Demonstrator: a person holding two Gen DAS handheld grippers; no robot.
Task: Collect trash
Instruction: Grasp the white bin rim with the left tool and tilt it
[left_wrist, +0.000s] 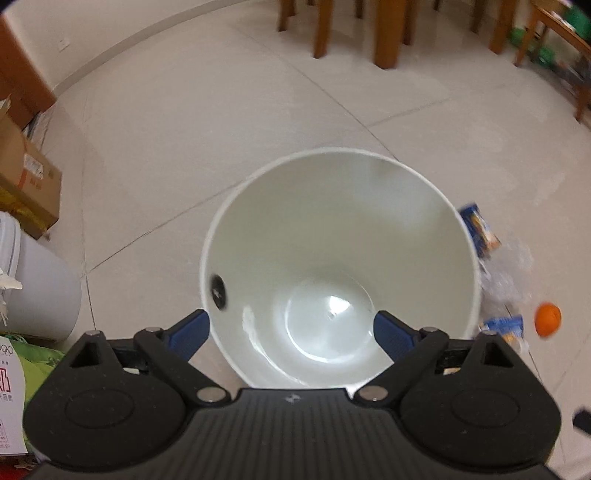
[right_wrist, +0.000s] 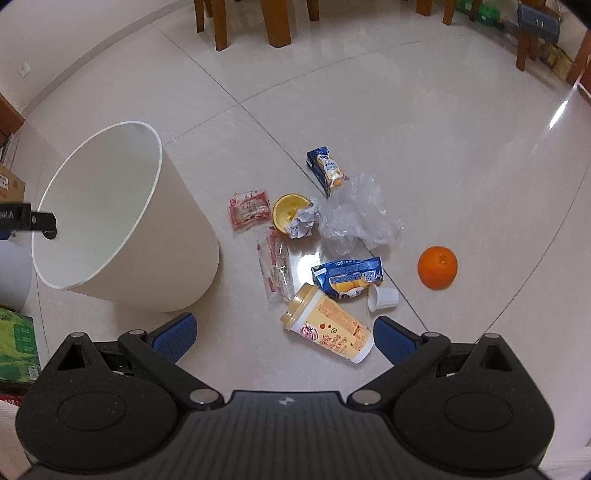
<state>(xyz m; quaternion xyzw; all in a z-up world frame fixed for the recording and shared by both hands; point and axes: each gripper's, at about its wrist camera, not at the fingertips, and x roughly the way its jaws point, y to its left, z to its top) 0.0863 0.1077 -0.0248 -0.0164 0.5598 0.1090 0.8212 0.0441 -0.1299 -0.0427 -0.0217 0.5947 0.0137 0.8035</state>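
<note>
1. The white bin (right_wrist: 122, 221) stands on the pale tiled floor (right_wrist: 406, 110), to the left of the litter; its rim tilts toward the right wrist camera and the inside looks bare.
2. The left gripper (left_wrist: 291, 328) hangs over the bin's near rim with its jaws spread wide and nothing between the blue pads (one pad sits outside the wall, the other over the opening).
3. The right gripper (right_wrist: 284, 338) has its jaws wide apart as well, gripping nothing; a yellow cup (right_wrist: 325, 328) lies on its side between the pads, untouched.
4. Behind the cup are two blue cartons (right_wrist: 347, 277), red snack wrappers (right_wrist: 249, 208), an orange peel half (right_wrist: 288, 208) touching a crumpled paper wad (right_wrist: 304, 223), clear plastic film (right_wrist: 354, 218) and a small white cup (right_wrist: 384, 299).
5. An orange (right_wrist: 437, 266) sits apart, right of the pile.
6. Open tiles stretch beyond the litter to wooden chair legs (right_wrist: 221, 26) at the far edge; boxes (left_wrist: 33, 184) crowd the left side.
</note>
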